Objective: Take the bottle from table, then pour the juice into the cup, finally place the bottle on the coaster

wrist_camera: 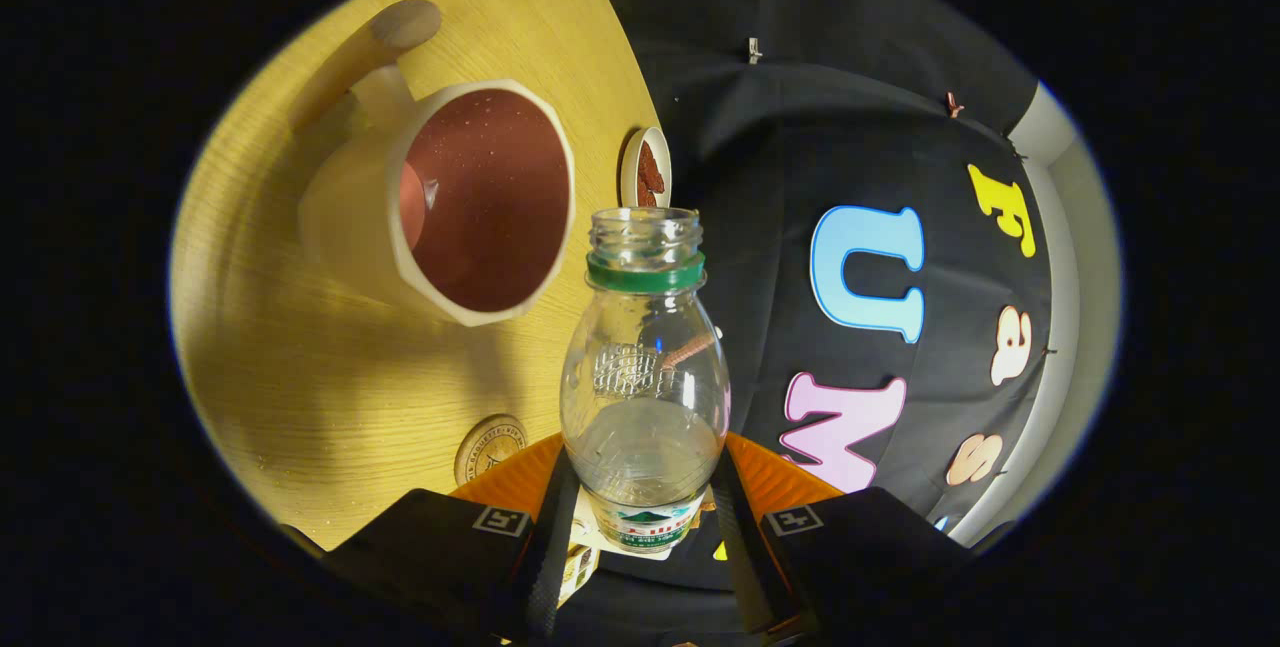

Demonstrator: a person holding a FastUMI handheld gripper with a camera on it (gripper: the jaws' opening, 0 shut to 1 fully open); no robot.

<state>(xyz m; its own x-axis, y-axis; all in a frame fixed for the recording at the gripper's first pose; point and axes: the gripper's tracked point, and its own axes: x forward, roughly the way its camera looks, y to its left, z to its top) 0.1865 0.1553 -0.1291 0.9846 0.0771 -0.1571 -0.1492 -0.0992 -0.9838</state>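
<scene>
Pinching the clear, uncapped plastic bottle with a green neck ring [645, 367] between both fingers, the gripper [642, 517] holds it tilted beside the white, brown-lined cup [470, 202], apparently mid-pour; next comes righting it onto the round wooden coaster [489, 446].

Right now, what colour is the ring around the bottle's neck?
Green; the ring shows best in the gripper view.

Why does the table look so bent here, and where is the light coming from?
In the gripper view, the fisheye lens bows the wooden table into a curve; light falls brightly on the wood and the cup, which throws a soft shadow toward the claw; small glints sit on the clear bottle gripped between its fingers; the cloth wall stays dim.
</scene>
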